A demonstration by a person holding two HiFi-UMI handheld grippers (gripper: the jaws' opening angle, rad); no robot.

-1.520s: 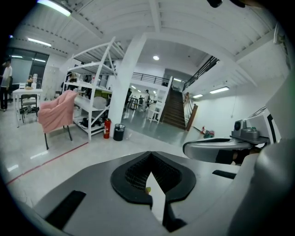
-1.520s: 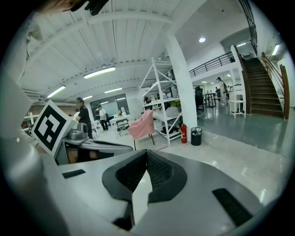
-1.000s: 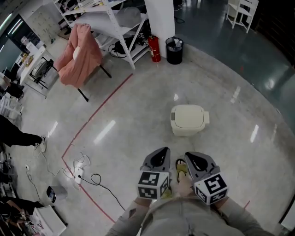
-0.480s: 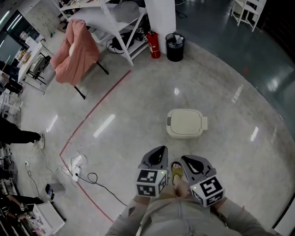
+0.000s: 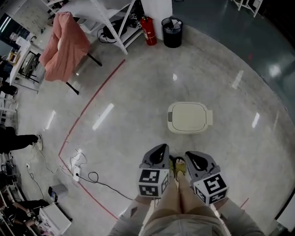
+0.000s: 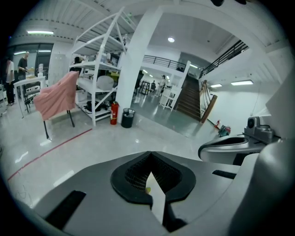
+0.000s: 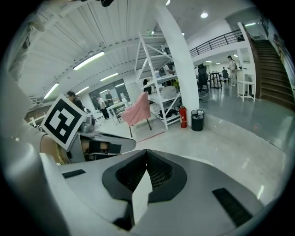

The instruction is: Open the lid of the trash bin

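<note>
A white trash bin [image 5: 188, 117] stands on the concrete floor in the head view, its flat lid down. Both grippers are held low, close to my body, a short way on the near side of the bin and touching nothing. The left gripper [image 5: 159, 150] points at the bin's left front, the right gripper [image 5: 193, 157] at its right front. In the left gripper view the left gripper [image 6: 150, 173] has its jaws together and holds nothing. The right gripper [image 7: 145, 171] is likewise shut and empty. Neither gripper view shows the bin clearly.
A black waste basket [image 5: 172, 32] and a red fire extinguisher [image 5: 147, 30] stand by a white pillar at the back. A pink cloth on a chair [image 5: 64, 46] and a white rack [image 5: 108, 14] are at the back left. A red floor line [image 5: 87, 108] and cables [image 5: 80, 170] lie left.
The head view has shifted: rack, chair and basket slid up and left in the picture. The bin keeps about the same distance from the grippers. Both grippers stay shut, side by side.
</note>
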